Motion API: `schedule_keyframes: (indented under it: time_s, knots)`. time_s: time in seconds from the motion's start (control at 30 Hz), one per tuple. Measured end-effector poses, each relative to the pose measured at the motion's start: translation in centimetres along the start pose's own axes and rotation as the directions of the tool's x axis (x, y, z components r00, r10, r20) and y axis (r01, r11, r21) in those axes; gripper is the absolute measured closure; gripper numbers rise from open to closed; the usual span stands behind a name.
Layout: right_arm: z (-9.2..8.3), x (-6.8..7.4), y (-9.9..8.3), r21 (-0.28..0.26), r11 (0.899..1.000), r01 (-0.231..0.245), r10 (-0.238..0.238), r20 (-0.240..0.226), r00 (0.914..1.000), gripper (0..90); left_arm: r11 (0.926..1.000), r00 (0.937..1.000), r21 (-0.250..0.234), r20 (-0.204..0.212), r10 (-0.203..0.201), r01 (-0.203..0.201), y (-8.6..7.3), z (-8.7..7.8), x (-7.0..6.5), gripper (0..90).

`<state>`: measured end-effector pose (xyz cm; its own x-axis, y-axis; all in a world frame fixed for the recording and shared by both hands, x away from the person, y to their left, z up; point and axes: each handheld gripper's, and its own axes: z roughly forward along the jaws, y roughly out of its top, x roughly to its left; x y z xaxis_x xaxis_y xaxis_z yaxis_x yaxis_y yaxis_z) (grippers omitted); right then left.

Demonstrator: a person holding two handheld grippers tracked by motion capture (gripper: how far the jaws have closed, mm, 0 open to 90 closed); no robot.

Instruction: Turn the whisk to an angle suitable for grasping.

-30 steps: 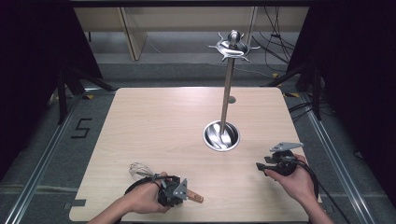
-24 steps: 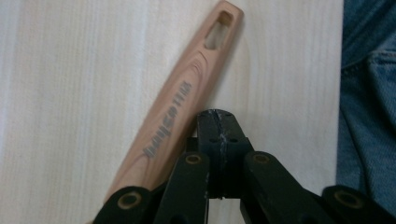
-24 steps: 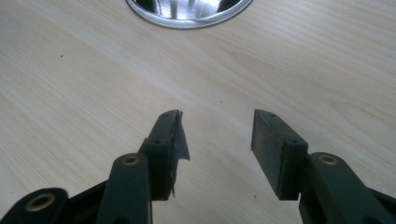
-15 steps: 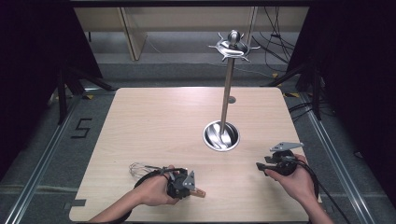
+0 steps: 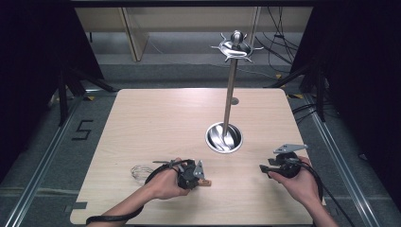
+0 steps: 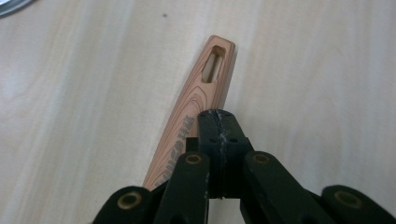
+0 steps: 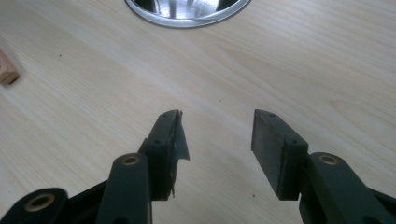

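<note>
Work in hand: hanging a whisk on the metal stand, judged from the hole in the handle and the hooks at the stand's top.
Left gripper: jaws pressed together. In the left gripper view the wooden handle lies under and just left of the closed tips; whether the tips pinch its edge or merely rest on it, cannot tell.
Whisk position: flat on the table, wire head behind the left gripper toward the person's left, handle end poking out just ahead of the jaws, hanging hole beyond the tips.
Right gripper: jaws standing apart, nothing between them, hovering low over bare table. The stand's round base sits ahead of it, a corner of the handle far off to its left.
Stand: upright, well ahead of both grippers; hooks at the top look empty.
Done so far: left gripper is at the handle; a firm hold not confirmed.
Left to do: lift the whisk, carry it up to the stand's top, thread the hole over a hook, let go.
Progress: early, by my reading.
</note>
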<state>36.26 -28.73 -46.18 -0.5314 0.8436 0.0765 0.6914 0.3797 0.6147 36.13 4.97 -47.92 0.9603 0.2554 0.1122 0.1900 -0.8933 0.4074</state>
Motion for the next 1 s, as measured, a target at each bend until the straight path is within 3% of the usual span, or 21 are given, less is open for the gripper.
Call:
schedule_keyframes:
  time_s: [0.1,0.17,0.23,0.33,0.37,0.4,0.43,0.47,0.5,0.53,0.57,0.63,0.67,0.7,0.73,0.77,0.8,0.87,0.93,1.0]
  knots:
    - [0.0,0.0,0.0,0.0,1.0,-0.001,0.001,0.0,1.0,52.9,0.9995,0.9993,-0.004,-0.021,-0.031,0.031,0.3,0.3,0.6,89.2]
    - [0.2,0.0,-0.1,-0.034,0.999,-0.011,0.011,-0.004,0.9999,52.9,0.9977,0.9973,-0.011,-0.03,-0.067,0.066,0.4,0.5,0.9,89.3]
    - [0.2,0.0,-0.1,-0.036,0.999,-0.006,0.006,-0.007,1.0,52.9,0.9978,0.9968,-0.005,-0.045,-0.066,0.066,0.5,0.5,1.3,89.2]
    - [0.3,-0.3,-0.2,-0.05,0.998,0.035,-0.034,0.016,0.9993,52.9,0.9948,0.9945,-0.036,-0.041,-0.096,0.095,0.5,0.5,1.8,89.2]
    - [0.3,-0.3,-0.2,-0.05,0.998,0.035,-0.034,0.016,0.9993,52.9,0.9948,0.9945,-0.036,-0.041,-0.096,0.095,0.5,0.5,1.8,89.1]
    - [0.0,-0.3,-0.2,-0.011,1.0,0.018,-0.018,0.008,0.9998,52.8,0.9982,0.9979,-0.016,-0.029,-0.058,0.058,0.4,0.2,2.2,88.8]
    - [-0.1,-0.2,-0.2,-0.011,1.0,0.004,-0.004,0.004,1.0,52.9,0.9955,0.9962,-0.049,-0.03,-0.082,0.081,0.3,0.2,2.0,87.9]
    - [-0.1,-0.1,-0.2,-0.009,1.0,-0.024,0.024,-0.001,0.9997,52.9,0.9964,0.9971,-0.049,-0.028,-0.071,0.069,0.3,0.0,2.1,86.4]
    - [-0.1,-0.1,-0.2,-0.009,1.0,-0.024,0.024,-0.001,0.9997,52.9,0.9964,0.9971,-0.049,-0.028,-0.071,0.069,0.3,0.0,2.1,84.0]
    - [-0.1,-0.2,-0.2,-0.016,1.0,-0.014,0.014,0.001,0.9999,52.8,0.9983,0.9987,-0.037,-0.025,-0.045,0.045,0.3,-0.4,2.2,84.0]
    - [0.3,-0.4,-0.5,-0.06,0.998,0.013,-0.012,0.009,0.9999,52.7,0.9981,0.9991,-0.051,-0.023,-0.036,0.034,0.2,-1.3,2.3,79.9]
    - [0.3,-0.5,-0.5,-0.064,0.998,0.012,-0.011,0.011,0.9999,52.7,0.9969,0.9986,-0.066,-0.025,-0.046,0.044,0.1,-1.7,2.4,77.1]
    - [-0.1,-0.6,-0.4,-0.034,0.999,0.011,-0.01,0.004,0.9999,52.7,0.997,0.9987,-0.062,-0.018,-0.047,0.046,0.0,-2.1,2.5,68.3]
    - [-0.1,-0.6,-0.4,-0.034,0.999,0.011,-0.01,0.004,0.9999,52.7,0.9976,0.9991,-0.059,-0.021,-0.037,0.036,-0.1,-2.6,2.7,68.3]
    - [0.4,-0.9,-0.5,-0.087,0.996,0.035,-0.033,0.019,0.9993,52.7,0.9971,0.9984,-0.061,-0.03,-0.048,0.046,-0.5,-3.3,3.2,62.1]
    - [0.2,-0.8,-0.4,-0.072,0.997,0.015,-0.015,0.0,0.9999,52.7,0.9971,0.9984,-0.061,-0.03,-0.048,0.046,-0.5,-3.3,3.2,59.5]
    - [0.0,-0.7,-0.3,-0.048,0.999,0.0,0.0,-0.001,1.0,52.7,0.9969,0.9981,-0.06,-0.033,-0.053,0.051,-0.7,-3.5,3.3,57.8]
    - [0.2,-0.7,-0.3,-0.058,0.998,0.017,-0.017,0.009,0.9998,52.7,0.9961,0.9971,-0.065,-0.045,-0.062,0.059,-1.2,-4.0,3.8,55.5]
    - [0.2,-0.6,-0.3,-0.056,0.998,-0.002,0.001,-0.011,0.9999,52.7,0.9958,0.9967,-0.065,-0.044,-0.067,0.065,-1.3,-4.1,3.8,52.8]
    - [0.0,-0.5,-0.1,-0.035,0.999,0.01,-0.01,0.002,0.9999,52.6,0.9958,0.9965,-0.068,-0.052,-0.065,0.062,-1.6,-4.4,3.8,51.2]
